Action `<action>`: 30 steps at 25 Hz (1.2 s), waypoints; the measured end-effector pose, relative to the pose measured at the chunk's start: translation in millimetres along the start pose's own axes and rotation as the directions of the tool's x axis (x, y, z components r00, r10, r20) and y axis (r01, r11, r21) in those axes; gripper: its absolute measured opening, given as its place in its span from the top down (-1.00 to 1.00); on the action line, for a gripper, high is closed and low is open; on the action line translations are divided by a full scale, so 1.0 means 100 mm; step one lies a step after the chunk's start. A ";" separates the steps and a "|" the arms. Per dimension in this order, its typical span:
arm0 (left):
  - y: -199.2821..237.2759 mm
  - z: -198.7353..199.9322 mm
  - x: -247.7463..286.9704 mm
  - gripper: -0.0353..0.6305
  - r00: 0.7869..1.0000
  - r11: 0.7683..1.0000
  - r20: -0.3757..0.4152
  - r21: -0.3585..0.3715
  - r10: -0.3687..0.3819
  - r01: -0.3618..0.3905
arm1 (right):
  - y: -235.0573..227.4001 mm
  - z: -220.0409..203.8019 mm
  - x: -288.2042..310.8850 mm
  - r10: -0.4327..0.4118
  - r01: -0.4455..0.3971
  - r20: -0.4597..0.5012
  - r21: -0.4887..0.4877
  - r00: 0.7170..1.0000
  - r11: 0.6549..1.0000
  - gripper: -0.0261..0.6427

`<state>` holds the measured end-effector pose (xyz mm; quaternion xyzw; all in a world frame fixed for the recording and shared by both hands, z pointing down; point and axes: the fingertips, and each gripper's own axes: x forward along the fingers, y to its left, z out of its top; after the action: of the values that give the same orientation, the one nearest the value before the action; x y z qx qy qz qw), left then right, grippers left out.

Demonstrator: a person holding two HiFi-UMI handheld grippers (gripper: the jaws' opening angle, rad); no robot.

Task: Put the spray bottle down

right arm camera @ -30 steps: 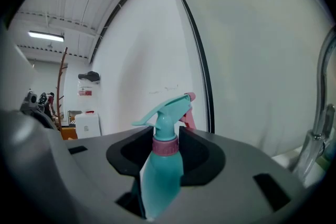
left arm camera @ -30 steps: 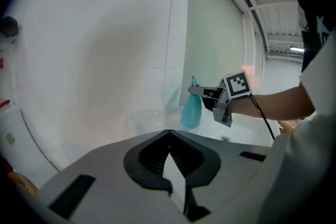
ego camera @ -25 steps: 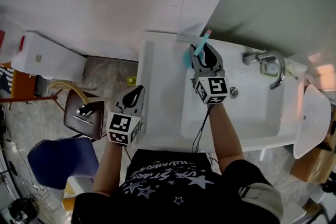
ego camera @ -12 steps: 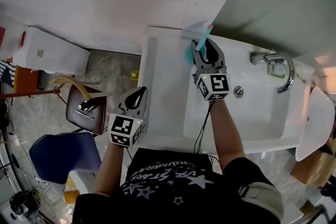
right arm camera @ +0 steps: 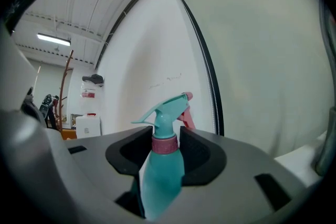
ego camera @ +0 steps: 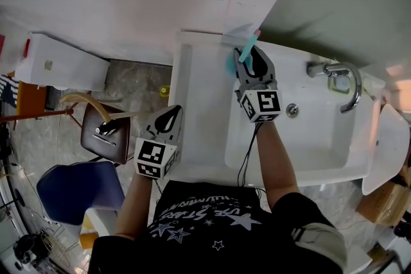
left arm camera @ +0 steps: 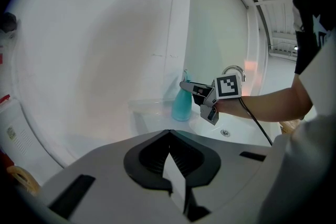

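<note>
Bottle [ego camera: 231, 65] is standing on the sink's [ego camera: 199, 128] back left corner: light, slick, stiff plastic. Right gripper's [ego camera: 254, 58] jaws, just easing apart, seem to be pinching its body, the best hold. Left gripper [ego camera: 169, 112], jaws pressed together, is hovering off the sink's left edge.

Carrying surface: a white washbasin [ego camera: 196, 131] set against the wall. On its rear left corner ledge stands one teal spray bottle [ego camera: 231, 65], upright, close to the wall. A chrome faucet [ego camera: 343, 77] rises from the rear rim, well apart from the bottle. A drain [ego camera: 293, 110] sits in the bowl.
</note>
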<state>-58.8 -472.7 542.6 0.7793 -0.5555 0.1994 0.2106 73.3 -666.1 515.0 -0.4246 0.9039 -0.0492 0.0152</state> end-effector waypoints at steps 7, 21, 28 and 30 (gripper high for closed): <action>-0.02 0.02 -0.06 0.85 1.000 1.000 0.012 0.008 -0.017 0.017 | 0.04 -0.11 -0.04 0.000 -0.002 -0.087 -0.028 0.996 1.000 0.32; -0.06 0.03 -0.45 0.85 0.992 0.992 0.063 0.073 -0.106 0.101 | 0.27 0.05 -0.51 -0.109 0.101 -0.162 -0.057 0.981 0.993 0.12; -0.13 -0.07 -0.82 0.85 0.974 0.973 0.085 0.116 -0.210 0.200 | 0.65 0.32 -1.00 -0.216 0.211 -0.106 -0.055 0.971 0.976 0.12; -0.13 -0.08 -0.87 0.85 0.966 0.966 0.098 0.125 -0.240 0.227 | 0.74 0.45 -1.19 -0.266 0.261 -0.075 -0.073 0.961 0.963 0.14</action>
<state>-73.4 -396.0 500.7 0.8600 -0.4586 0.1601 0.1565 96.2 -531.0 461.0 -0.5389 0.8403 -0.0401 -0.0428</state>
